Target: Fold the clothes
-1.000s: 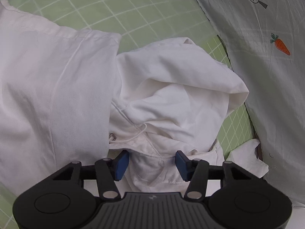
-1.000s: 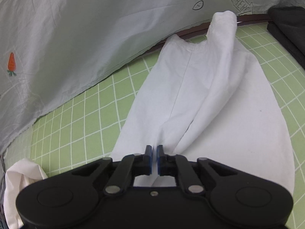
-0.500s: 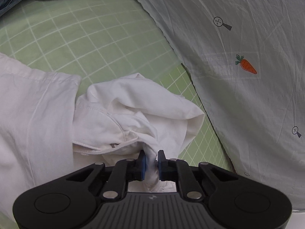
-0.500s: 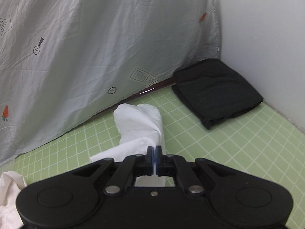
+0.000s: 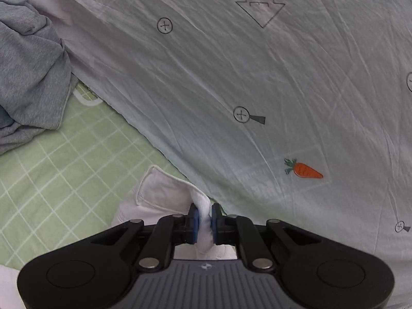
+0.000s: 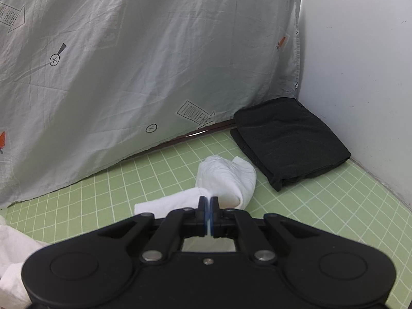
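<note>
A white garment [image 5: 164,193] lies on the green grid mat [image 5: 56,164]. My left gripper [image 5: 204,220] is shut on a bunch of its cloth and holds it lifted near the grey printed sheet [image 5: 257,90]. In the right wrist view my right gripper [image 6: 208,212] is shut on a thin edge of the same white garment [image 6: 226,177], whose far end is rolled over on the mat [image 6: 322,206]. More white cloth [image 6: 13,252] hangs at the lower left.
A folded black garment [image 6: 288,139] lies at the mat's far right corner by the white wall [image 6: 360,64]. A crumpled grey garment [image 5: 28,77] lies at the far left. The printed sheet [image 6: 128,77] hangs along the back edge.
The left gripper closed on the white cloth and lifted it, tilting up toward the sheet. The right gripper, shut on the garment, rose and pulled back, and the garment's far end has rolled over.
</note>
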`<state>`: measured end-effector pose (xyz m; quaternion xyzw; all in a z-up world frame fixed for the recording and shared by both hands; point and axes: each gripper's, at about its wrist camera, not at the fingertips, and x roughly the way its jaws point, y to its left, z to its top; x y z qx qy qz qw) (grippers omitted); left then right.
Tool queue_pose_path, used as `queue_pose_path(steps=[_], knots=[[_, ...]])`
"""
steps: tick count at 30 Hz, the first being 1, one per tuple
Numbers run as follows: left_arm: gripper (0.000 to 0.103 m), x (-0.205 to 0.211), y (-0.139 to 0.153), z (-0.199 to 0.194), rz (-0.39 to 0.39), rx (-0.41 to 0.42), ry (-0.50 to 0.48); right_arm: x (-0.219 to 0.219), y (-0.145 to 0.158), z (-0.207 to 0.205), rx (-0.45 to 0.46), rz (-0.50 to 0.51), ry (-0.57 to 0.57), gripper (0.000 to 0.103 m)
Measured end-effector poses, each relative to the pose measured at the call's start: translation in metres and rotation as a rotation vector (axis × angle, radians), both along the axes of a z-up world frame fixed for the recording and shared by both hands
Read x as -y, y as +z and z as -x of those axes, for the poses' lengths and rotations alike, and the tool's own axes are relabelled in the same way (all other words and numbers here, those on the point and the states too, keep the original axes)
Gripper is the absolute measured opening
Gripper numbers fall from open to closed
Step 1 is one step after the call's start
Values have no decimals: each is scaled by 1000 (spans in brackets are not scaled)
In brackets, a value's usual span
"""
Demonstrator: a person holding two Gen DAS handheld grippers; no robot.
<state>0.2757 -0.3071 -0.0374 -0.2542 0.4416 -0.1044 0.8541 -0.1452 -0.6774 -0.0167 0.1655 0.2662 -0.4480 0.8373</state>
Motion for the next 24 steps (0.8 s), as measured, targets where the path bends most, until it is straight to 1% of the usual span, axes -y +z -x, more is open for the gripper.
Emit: queue_pose_path(steps=[3, 6, 7, 9, 10, 11, 12, 13, 14, 15, 16, 17, 18, 20, 21, 22, 23, 24], knots=[[11, -35, 0, -33, -53, 17, 90, -2, 4, -13, 1, 12, 12, 2], [11, -80, 1, -59, -79, 27, 195, -4, 8, -23, 19, 6, 16, 2], [11, -90, 0, -65, -92, 32, 216, -6, 8, -27, 17, 9, 24, 2], [11, -104, -4, -76, -166, 37, 227, -13, 5, -39, 2, 7, 58, 2], [12, -105, -10, -78, -222, 30, 193, -18, 1, -46, -23, 10, 72, 2], [13, -106, -15, -75, -252, 26, 169, -23, -6, -55, -74, 24, 80, 2], [13, -108, -19, -70, -260, 25, 153, -27, -14, -63, -140, 43, 79, 2], [17, -110, -22, -61, -267, 30, 138, -31, -23, -71, -205, 63, 78, 3], [17, -113, -24, -52, -271, 35, 130, -35, -30, -77, -256, 72, 75, 5], [19, -117, -25, -40, -273, 39, 118, -39, -32, -78, -267, 60, 67, 8], [26, -121, -26, -25, -280, 42, 107, -43, -32, -76, -248, 37, 58, 14], [36, -126, -27, -12, -284, 43, 97, -47, -31, -74, -215, 7, 50, 36], [41, -133, -26, 5, -284, 43, 89, -51, -30, -71, -187, -17, 44, 53], [64, -145, -23, 36, -279, 42, 83, -63, -30, -72, -172, -36, 44, 56], [68, -151, -22, 53, -275, 41, 81, -71, -31, -74, -179, -42, 53, 63], [76, -158, -21, 69, -275, 48, 73, -81, -32, -75, -180, -45, 64, 68], [81, -165, -20, 86, -276, 54, 65, -92, -33, -76, -169, -43, 73, 76], [82, -172, -21, 98, -285, 56, 59, -104, -35, -78, -158, -44, 92, 82]])
